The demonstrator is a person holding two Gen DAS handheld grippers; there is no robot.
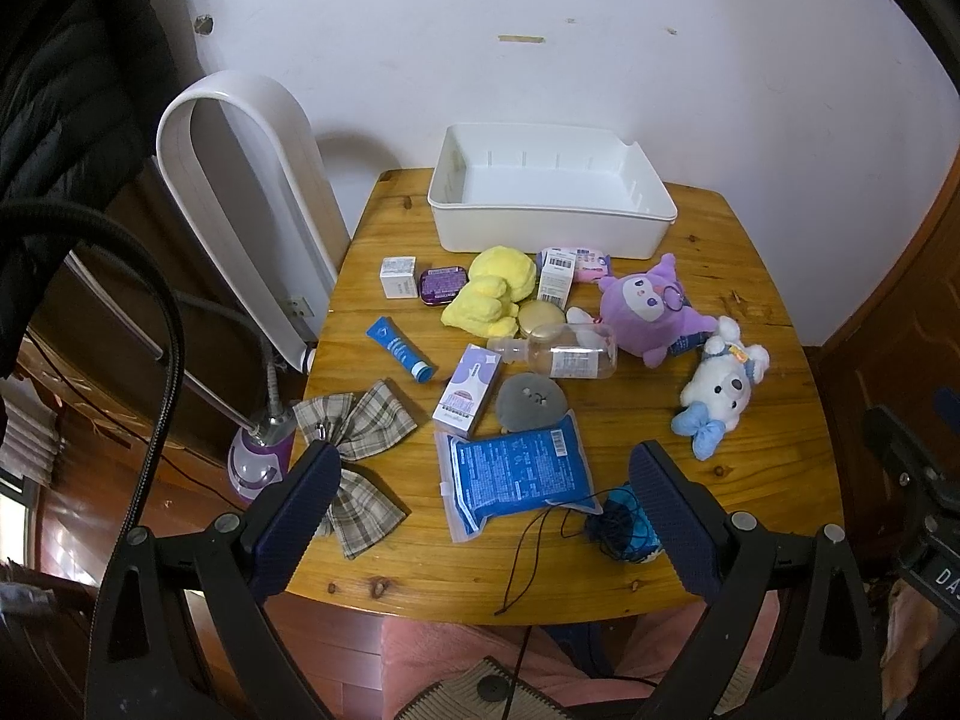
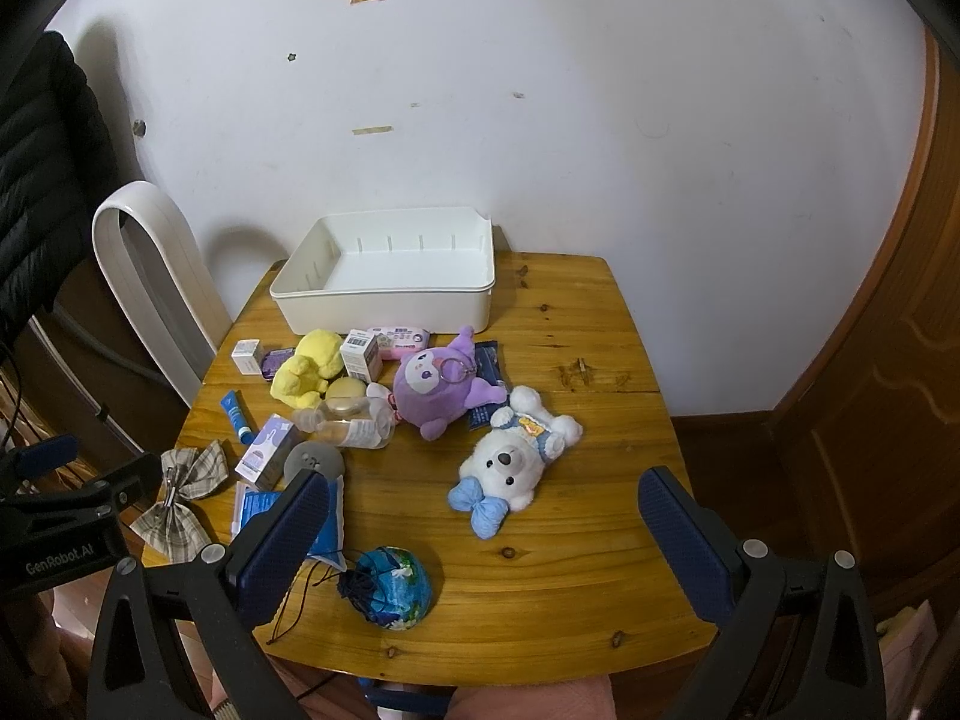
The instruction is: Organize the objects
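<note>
Both our left tongs (image 1: 480, 516) and right tongs (image 2: 483, 540) hover spread apart and unloaded, the white bin (image 2: 384, 300) sits unfilled at the surface's (image 2: 570, 540) far edge, and the blue pouch's (image 2: 393, 591) loose cord may snag

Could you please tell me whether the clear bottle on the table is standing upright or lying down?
Lying down: the clear bottle rests on its side on the table, cap pointing toward the left.

Soft, even indoor light; the white bin (image 1: 549, 204) casts a faint shadow on the wall behind. Sharp centre, fisheye-bent, dark-vignetted edges.
</note>
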